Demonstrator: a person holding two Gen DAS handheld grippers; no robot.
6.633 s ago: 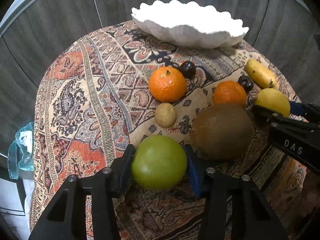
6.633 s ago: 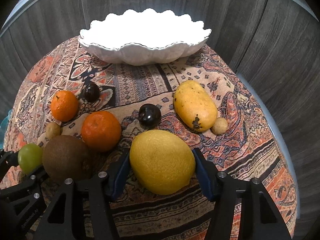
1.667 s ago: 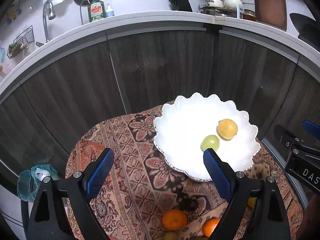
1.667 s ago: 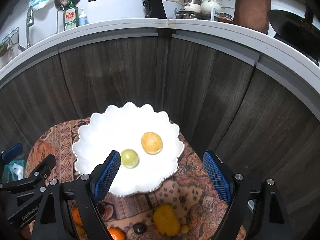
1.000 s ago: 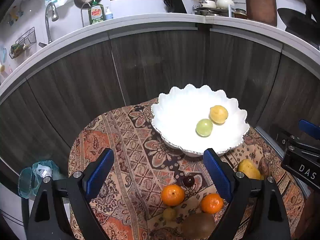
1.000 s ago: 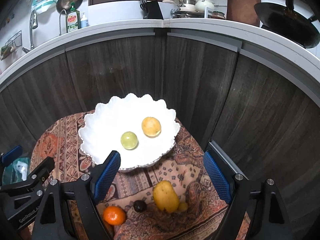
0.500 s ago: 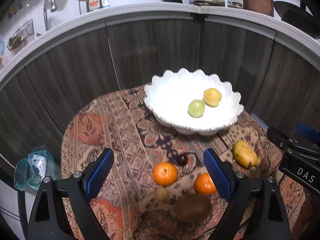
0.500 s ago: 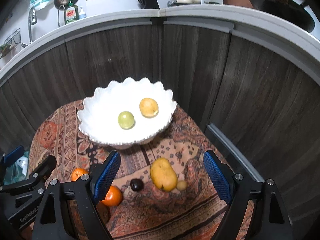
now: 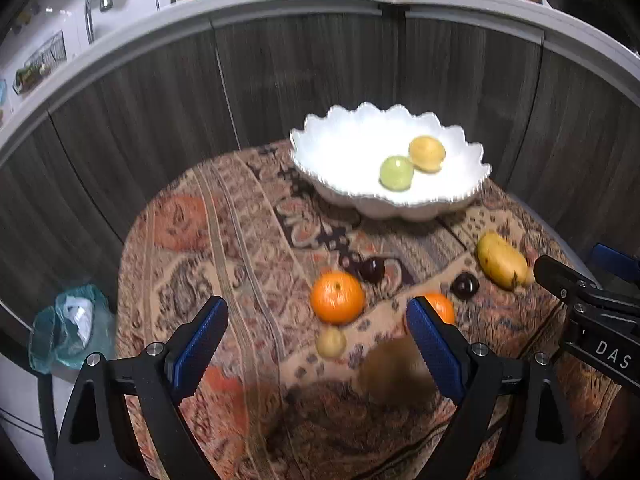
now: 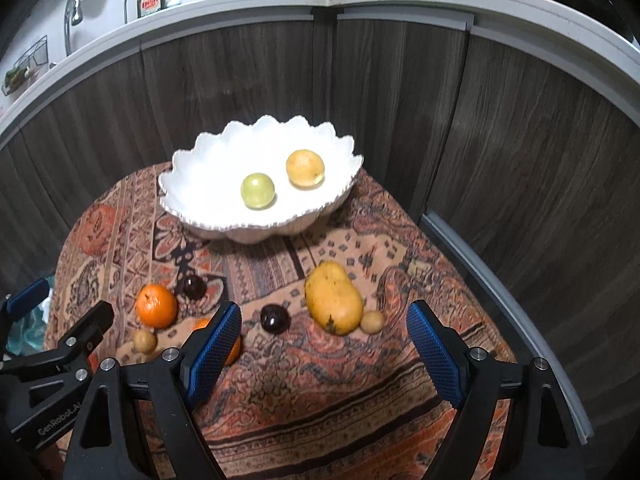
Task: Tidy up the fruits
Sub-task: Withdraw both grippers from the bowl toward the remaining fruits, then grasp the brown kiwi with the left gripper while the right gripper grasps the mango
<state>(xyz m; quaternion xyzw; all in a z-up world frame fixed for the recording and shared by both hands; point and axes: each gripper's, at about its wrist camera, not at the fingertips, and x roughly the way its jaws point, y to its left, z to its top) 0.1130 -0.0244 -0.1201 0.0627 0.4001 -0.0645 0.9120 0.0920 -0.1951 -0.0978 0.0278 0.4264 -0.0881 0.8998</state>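
A white scalloped bowl (image 9: 472, 196) (image 10: 192, 216) at the back of the table holds a green apple (image 9: 396, 173) (image 10: 258, 191) and a yellow lemon (image 9: 427, 153) (image 10: 305, 168). On the patterned cloth lie an orange (image 9: 337, 297) (image 10: 156, 306), a second orange (image 9: 442, 307), a brown kiwi (image 9: 394, 372), a mango (image 9: 502, 261) (image 10: 333, 297), dark plums (image 9: 465, 286) (image 10: 275, 319) and small tan fruits (image 9: 330, 342) (image 10: 372, 322). My left gripper (image 9: 316, 344) is open and empty above the oranges and kiwi. My right gripper (image 10: 324, 352) is open and empty above the mango.
The round table (image 10: 340, 408) with its cloth stands against curved dark wood cabinets (image 10: 400, 92). A teal bag (image 9: 68, 328) sits on the floor to the left. A kitchen counter with a sink runs along the top.
Both grippers have come down and back from the bowl toward the loose fruit, staying open and empty. The apple and lemon stay in the bowl.
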